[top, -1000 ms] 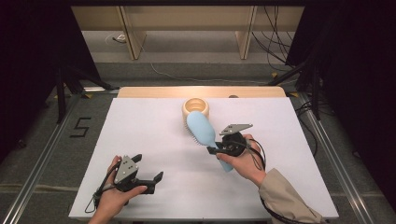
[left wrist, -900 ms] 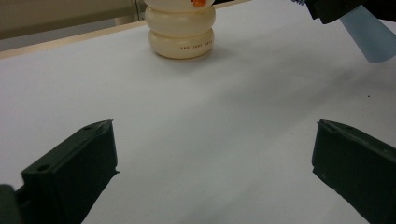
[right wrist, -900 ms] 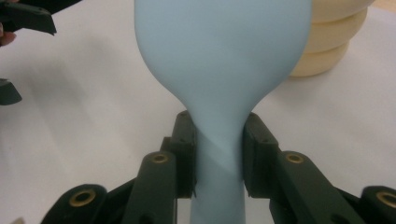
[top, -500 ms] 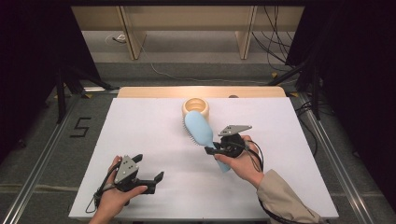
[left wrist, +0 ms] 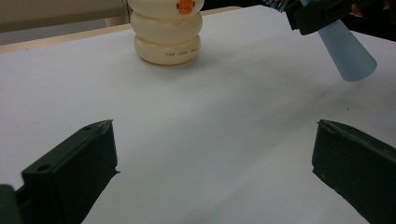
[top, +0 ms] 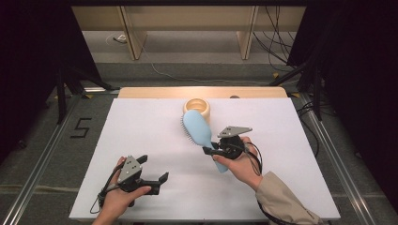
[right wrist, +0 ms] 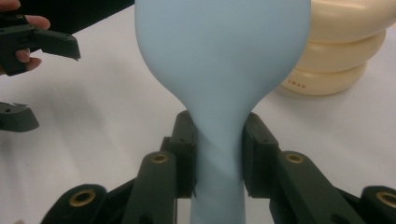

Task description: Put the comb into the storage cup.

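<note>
High view showed the table [top: 141, 140], then a cream holder [top: 197, 107], then the light, stiff, smooth brush [top: 197, 129] pinched at its narrow neck by the right gripper [top: 211, 151], while the left gripper [top: 155, 180] rested spread.

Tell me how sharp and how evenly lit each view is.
High view: table bright and even, surroundings nearly black. Left gripper view: cream container fairly sharp with a soft shadow at its base, left gripper close and soft-edged. Right gripper view: blue hairbrush close and slightly soft, clamped in the right gripper.
</note>
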A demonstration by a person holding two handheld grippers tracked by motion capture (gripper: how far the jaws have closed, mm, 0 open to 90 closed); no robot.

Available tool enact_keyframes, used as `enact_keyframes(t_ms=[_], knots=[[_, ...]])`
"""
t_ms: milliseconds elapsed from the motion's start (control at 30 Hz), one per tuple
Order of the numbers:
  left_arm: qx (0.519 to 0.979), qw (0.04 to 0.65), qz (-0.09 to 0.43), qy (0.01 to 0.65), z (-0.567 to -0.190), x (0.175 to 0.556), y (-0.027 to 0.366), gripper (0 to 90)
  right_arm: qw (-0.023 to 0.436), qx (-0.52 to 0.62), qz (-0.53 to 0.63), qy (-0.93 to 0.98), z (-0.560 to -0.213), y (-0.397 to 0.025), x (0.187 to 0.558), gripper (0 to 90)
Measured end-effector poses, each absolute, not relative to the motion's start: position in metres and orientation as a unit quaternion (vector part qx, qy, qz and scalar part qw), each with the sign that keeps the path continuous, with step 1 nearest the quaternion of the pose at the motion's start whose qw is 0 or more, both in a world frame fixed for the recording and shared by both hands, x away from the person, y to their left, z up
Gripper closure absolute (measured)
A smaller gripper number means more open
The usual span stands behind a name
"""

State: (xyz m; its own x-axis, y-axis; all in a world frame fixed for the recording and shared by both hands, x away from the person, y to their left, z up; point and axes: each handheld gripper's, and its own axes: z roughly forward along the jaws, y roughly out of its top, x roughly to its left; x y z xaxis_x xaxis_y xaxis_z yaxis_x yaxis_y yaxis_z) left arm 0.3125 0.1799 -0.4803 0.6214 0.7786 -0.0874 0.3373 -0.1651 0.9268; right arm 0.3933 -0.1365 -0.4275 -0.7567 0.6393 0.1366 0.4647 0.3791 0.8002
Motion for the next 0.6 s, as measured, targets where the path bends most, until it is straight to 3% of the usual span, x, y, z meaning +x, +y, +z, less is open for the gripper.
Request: enact_keyframes(t_ms=[600], knots=[[0.729,0.536,0.187,0.383,-0.479,0.318,0.167,1.0,0.096,0.334,0.466,0.813,-0.428,-0.128,0.389,70.4]])
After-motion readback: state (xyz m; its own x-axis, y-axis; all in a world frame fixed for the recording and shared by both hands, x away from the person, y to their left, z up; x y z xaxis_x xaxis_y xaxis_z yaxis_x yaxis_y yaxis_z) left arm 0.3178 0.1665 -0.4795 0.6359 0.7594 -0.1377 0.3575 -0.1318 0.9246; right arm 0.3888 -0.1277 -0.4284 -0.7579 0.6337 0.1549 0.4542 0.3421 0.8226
